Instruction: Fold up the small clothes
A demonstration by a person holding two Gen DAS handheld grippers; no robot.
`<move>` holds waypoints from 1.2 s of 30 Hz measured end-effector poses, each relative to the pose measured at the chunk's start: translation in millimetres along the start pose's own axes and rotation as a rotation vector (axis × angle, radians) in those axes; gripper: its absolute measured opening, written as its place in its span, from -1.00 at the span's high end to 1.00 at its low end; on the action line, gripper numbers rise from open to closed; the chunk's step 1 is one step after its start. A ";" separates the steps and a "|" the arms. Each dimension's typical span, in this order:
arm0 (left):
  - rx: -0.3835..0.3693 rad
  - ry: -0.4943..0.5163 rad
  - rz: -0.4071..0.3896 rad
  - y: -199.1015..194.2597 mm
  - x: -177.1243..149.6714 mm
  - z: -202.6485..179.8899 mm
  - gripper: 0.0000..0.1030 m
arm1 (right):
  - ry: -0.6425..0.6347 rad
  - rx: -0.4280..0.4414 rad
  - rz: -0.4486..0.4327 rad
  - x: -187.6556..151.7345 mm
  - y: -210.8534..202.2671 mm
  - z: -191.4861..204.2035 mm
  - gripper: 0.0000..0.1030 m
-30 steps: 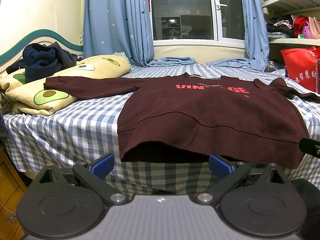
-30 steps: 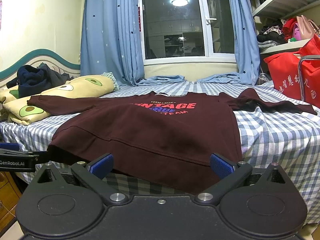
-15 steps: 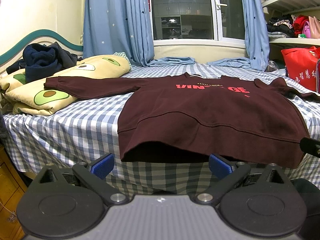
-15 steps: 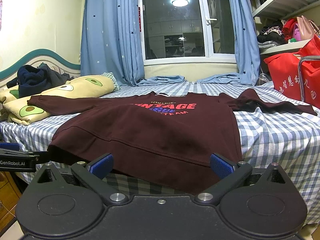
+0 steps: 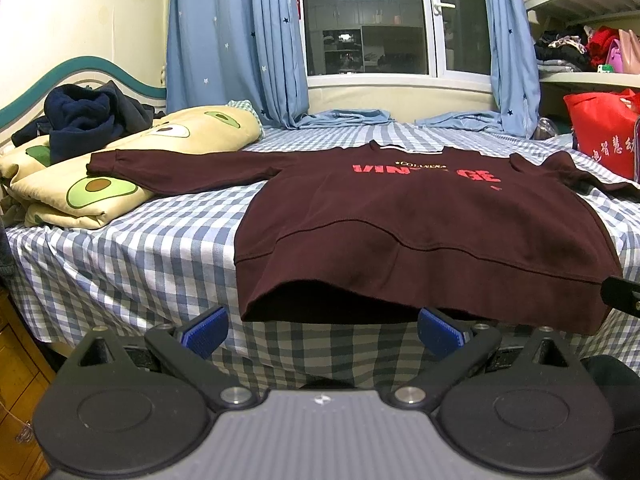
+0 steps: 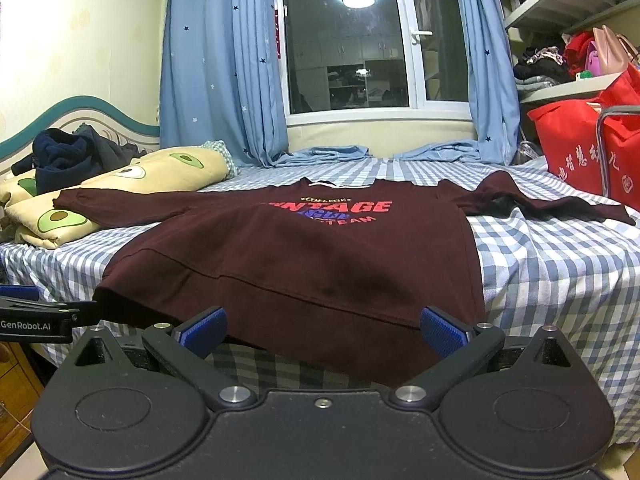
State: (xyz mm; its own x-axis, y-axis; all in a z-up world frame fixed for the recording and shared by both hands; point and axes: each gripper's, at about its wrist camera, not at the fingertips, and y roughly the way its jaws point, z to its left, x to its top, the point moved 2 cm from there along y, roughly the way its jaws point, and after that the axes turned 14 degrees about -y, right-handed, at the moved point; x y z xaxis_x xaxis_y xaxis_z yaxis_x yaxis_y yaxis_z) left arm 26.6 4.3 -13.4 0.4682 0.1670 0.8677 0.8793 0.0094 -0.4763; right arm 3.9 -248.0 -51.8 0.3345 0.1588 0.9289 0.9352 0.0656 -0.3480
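Observation:
A maroon sweatshirt point(image 5: 420, 224) with red "VINTAGE" lettering lies flat, front up, on the blue-checked bed point(image 5: 132, 256). Its hem hangs slightly over the near bed edge and both sleeves are spread out sideways. It also shows in the right wrist view point(image 6: 304, 256). My left gripper point(image 5: 322, 330) is open and empty, just in front of the hem near its left corner. My right gripper point(image 6: 322, 330) is open and empty, in front of the hem's right half. The left gripper's side point(image 6: 36, 316) shows at the left edge of the right wrist view.
A folded avocado-print quilt point(image 5: 120, 168) with dark clothes point(image 5: 84, 118) on it lies at the bed's left, under the left sleeve. A red bag point(image 6: 588, 152) stands at the right. Blue curtains point(image 5: 236, 40) and a window are behind the bed.

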 end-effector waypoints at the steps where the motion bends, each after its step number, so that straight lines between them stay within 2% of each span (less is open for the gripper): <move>1: 0.004 0.005 0.010 2.3 0.5 -1.0 -0.99 | 0.006 -0.006 0.015 0.6 2.0 -0.7 -0.99; 4: 0.031 0.032 0.045 11.3 5.0 -5.7 -0.99 | 0.033 -0.034 0.104 5.6 15.6 -7.1 -0.99; 6: 0.045 0.045 0.037 15.5 11.4 -9.5 -0.99 | 0.043 -0.058 0.152 10.8 25.5 -14.1 -0.99; 8: 0.046 0.047 0.028 19.8 21.4 -14.2 -0.99 | 0.041 -0.080 0.179 18.4 34.4 -22.4 -0.99; 13: -0.007 0.038 0.043 36.7 51.0 -30.5 -0.99 | 0.068 -0.140 0.229 36.0 56.2 -47.8 -0.99; 18: -0.011 0.062 0.043 64.1 75.6 -56.0 -0.99 | 0.090 -0.156 0.264 45.7 85.1 -75.3 -0.99; 29: -0.010 0.038 0.105 154.7 116.6 -128.2 -0.99 | 0.106 -0.203 0.292 59.4 157.2 -148.9 -0.99; 32: -0.014 0.020 0.155 184.9 122.1 -155.4 -0.99 | 0.117 -0.223 0.263 60.5 174.0 -180.3 -0.99; 36: -0.036 0.024 0.201 215.0 120.9 -187.1 -0.99 | 0.135 -0.304 0.220 58.2 186.2 -233.1 -0.99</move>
State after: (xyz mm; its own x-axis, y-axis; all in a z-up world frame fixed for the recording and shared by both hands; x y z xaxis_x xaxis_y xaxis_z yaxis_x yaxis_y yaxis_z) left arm 288.6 -158.0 15.8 0.6358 0.1387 0.7593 0.7705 -0.0571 -0.6348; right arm 224.5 -456.2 -33.0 0.5240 0.0044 0.8517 0.8244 -0.2537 -0.5059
